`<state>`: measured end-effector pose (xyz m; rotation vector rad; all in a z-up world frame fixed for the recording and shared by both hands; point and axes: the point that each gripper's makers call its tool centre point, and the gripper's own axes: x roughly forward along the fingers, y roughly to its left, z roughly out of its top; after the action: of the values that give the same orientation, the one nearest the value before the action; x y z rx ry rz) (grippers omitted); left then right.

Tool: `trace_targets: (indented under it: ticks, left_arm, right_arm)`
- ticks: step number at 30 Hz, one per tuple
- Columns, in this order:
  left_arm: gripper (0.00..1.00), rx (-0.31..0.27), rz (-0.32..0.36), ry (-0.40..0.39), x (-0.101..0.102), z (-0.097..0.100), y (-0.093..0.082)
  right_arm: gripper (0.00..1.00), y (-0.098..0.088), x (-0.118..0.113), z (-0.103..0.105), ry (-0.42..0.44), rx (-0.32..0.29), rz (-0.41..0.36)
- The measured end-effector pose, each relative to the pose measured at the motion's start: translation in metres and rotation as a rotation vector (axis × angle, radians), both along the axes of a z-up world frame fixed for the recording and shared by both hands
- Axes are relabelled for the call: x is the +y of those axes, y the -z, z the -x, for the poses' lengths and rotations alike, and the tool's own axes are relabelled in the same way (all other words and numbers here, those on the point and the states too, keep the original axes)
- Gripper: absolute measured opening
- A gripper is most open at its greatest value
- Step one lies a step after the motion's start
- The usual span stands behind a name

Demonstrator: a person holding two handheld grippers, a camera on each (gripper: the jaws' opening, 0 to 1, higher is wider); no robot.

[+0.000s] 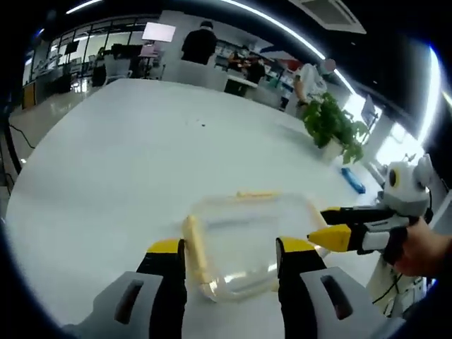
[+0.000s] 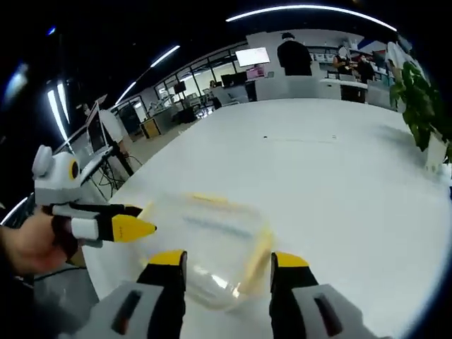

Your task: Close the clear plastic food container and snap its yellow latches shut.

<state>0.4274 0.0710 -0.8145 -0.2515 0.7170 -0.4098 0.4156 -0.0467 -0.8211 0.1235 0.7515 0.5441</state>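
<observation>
The clear plastic container (image 1: 244, 236) sits on the white table (image 1: 141, 162) close in front of my left gripper (image 1: 230, 247), whose jaws stand open, one on each side of its near end. A yellow latch (image 1: 195, 248) runs along the container's left side and another yellow latch (image 1: 258, 193) along its far side. My right gripper (image 1: 333, 226) comes in from the right, open, its tips at the container's right edge. In the right gripper view the container (image 2: 205, 236) lies in front of my open right gripper (image 2: 228, 259), with the left gripper (image 2: 116, 226) at its left.
A potted plant (image 1: 332, 127) and a blue object (image 1: 352, 179) stand toward the table's right edge. A hand (image 1: 424, 247) holds the right gripper. People and desks are far behind the table. The plant (image 2: 420, 99) also shows at the right.
</observation>
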Motion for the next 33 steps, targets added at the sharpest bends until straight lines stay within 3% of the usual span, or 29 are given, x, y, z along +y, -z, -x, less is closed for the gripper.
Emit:
trace_targets:
  ticks: [5,12,13,14,17,25,26,27,33]
  left_arm:
    - [0.46,-0.015,-0.040,0.014,0.002,0.000,0.002]
    - [0.48,-0.003,-0.022,-0.011,-0.005,-0.001,0.005]
    - [0.48,0.013,0.023,-0.059,-0.008,-0.001,0.004]
    - [0.48,-0.009,-0.003,-0.036,-0.007,-0.002,0.004]
    - [0.47,-0.019,0.007,-0.051,-0.006,-0.003,0.006]
    - [0.46,-0.009,0.011,-0.057,-0.006,-0.001,0.005]
    - [0.46,-0.018,0.012,-0.052,-0.006,-0.002,0.004]
    - [0.46,-0.008,0.013,-0.049,-0.006,-0.001,0.004]
    - [0.46,-0.001,0.011,-0.058,-0.004,-0.001,0.005]
  right_arm:
    - [0.46,-0.001,0.001,-0.001,0.008,-0.008,0.004]
    - [0.44,-0.001,0.003,0.000,0.013,-0.016,0.000]
    - [0.44,-0.002,0.003,0.001,0.020,-0.025,0.000]
    - [0.44,-0.002,0.003,0.003,0.021,-0.018,-0.002]
    - [0.43,-0.001,0.003,0.002,0.024,-0.023,-0.004]
    - [0.40,0.000,0.005,-0.001,0.068,-0.006,-0.021]
    - [0.40,0.002,0.011,0.001,0.154,0.071,-0.106]
    - [0.40,0.002,0.008,0.000,0.071,0.019,-0.055]
    - [0.41,0.002,0.009,-0.004,0.088,0.000,-0.052]
